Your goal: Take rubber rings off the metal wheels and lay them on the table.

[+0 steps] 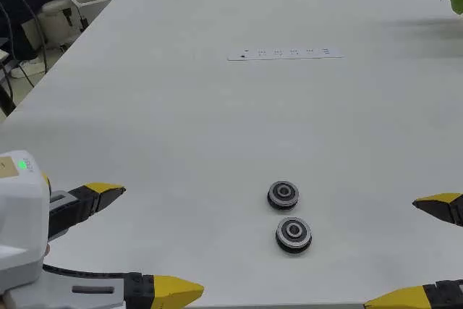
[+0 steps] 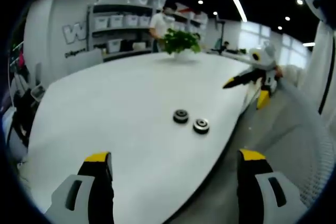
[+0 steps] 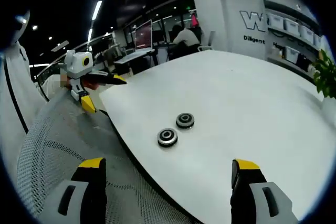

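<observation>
two wheels between the grippers

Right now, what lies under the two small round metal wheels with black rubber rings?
The plain white table: the farther metal wheel and the nearer metal wheel both lie flat on it, close together. Their undersides are covered, so anything beneath them is hidden.

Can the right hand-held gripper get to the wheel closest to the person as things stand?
Probably yes. The right hand-held gripper is open, with just bare table between it and the near wheel.
</observation>
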A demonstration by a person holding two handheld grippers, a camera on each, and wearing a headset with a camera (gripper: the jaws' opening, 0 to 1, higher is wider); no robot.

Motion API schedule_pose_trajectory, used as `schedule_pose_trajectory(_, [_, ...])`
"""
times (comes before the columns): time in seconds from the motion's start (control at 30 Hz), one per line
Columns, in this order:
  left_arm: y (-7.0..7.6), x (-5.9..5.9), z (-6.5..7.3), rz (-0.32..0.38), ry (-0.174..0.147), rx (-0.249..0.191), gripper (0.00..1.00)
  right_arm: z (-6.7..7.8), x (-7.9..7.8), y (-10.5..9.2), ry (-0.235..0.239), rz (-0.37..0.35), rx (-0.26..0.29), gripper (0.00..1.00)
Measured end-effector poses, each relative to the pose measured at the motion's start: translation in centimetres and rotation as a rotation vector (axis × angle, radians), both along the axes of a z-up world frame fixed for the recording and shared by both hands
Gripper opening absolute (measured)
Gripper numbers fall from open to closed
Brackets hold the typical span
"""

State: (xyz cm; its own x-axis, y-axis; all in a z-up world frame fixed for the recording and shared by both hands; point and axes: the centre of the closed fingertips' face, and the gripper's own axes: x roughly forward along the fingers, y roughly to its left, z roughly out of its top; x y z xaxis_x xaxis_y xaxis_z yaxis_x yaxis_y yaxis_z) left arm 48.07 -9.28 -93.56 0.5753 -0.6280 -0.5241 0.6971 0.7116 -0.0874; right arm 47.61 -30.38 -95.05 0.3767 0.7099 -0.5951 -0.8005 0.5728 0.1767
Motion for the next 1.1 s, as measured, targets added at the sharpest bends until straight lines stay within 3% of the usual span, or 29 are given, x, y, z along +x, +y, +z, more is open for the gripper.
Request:
schedule_pose_trajectory(0.5, [-0.02, -0.19, -0.19, -0.006, 0.007, 0.003, 1.00, -0.46, -0.22, -0.13, 0.006, 0.012, -0.035, 0.99])
schedule_pose_trajectory(1.1, [-0.11, -0.38, -0.38, -0.019, 0.016, 0.009, 1.00, -0.45, -0.21, -0.20, 0.007, 0.008, -0.036, 0.99])
